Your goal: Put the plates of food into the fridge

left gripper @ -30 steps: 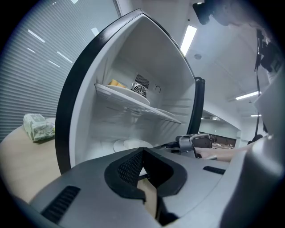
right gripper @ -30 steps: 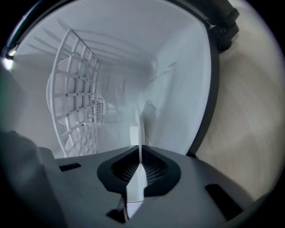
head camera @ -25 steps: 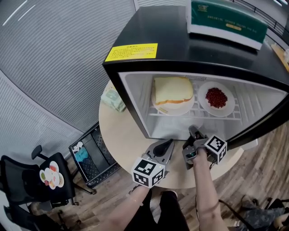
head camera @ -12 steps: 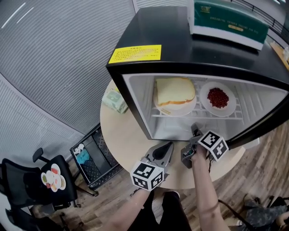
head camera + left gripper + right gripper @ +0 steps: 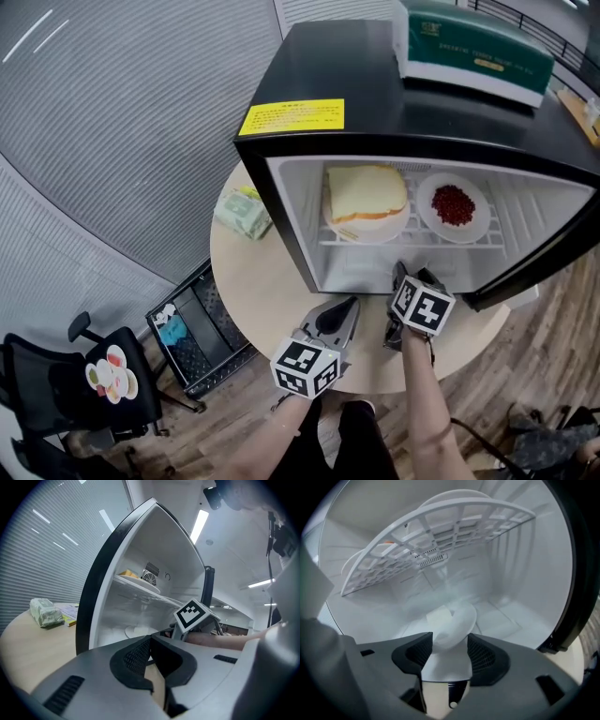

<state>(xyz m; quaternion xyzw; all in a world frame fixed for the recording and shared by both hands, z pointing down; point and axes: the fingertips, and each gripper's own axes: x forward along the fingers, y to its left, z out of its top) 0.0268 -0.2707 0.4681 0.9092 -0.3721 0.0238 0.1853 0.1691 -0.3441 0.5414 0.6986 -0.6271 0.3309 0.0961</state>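
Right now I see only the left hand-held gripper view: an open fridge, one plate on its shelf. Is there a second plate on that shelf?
Observer: Yes. In the head view, right of the plate of bread stands a plate of red food.
Operator: And the right hand-held gripper? I see only its marker cube.
Observer: It is in the lower part of the fridge; its jaws have just been opening, with a blurred white thing between them.
Operator: Is anything on top of the fridge?
Observer: A green box lies there.
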